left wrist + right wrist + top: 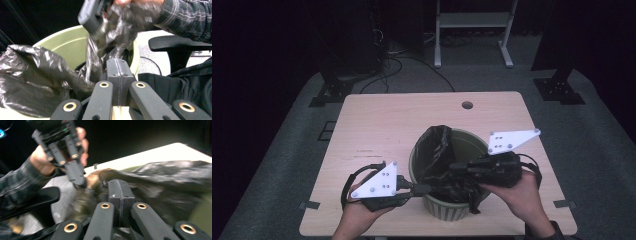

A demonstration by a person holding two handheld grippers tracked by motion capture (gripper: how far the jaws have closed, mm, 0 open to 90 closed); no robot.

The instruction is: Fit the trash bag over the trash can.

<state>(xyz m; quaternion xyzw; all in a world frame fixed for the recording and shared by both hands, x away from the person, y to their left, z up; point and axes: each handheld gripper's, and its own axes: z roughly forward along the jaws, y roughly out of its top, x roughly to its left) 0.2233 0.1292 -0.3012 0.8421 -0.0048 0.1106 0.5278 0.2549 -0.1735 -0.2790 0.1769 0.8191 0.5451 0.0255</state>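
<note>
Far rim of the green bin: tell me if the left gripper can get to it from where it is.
Probably not directly. The left gripper sits at the near rim, jaws closed on the black bag, which bunches between it and the far rim.

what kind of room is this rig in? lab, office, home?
Most likely a lab or recording room, not a home: a lone wooden table on grey carpet, dark surroundings, loose cables trailing over the floor, and a white metal stand behind. The green bin with a black bag looks like a staged prop.
</note>
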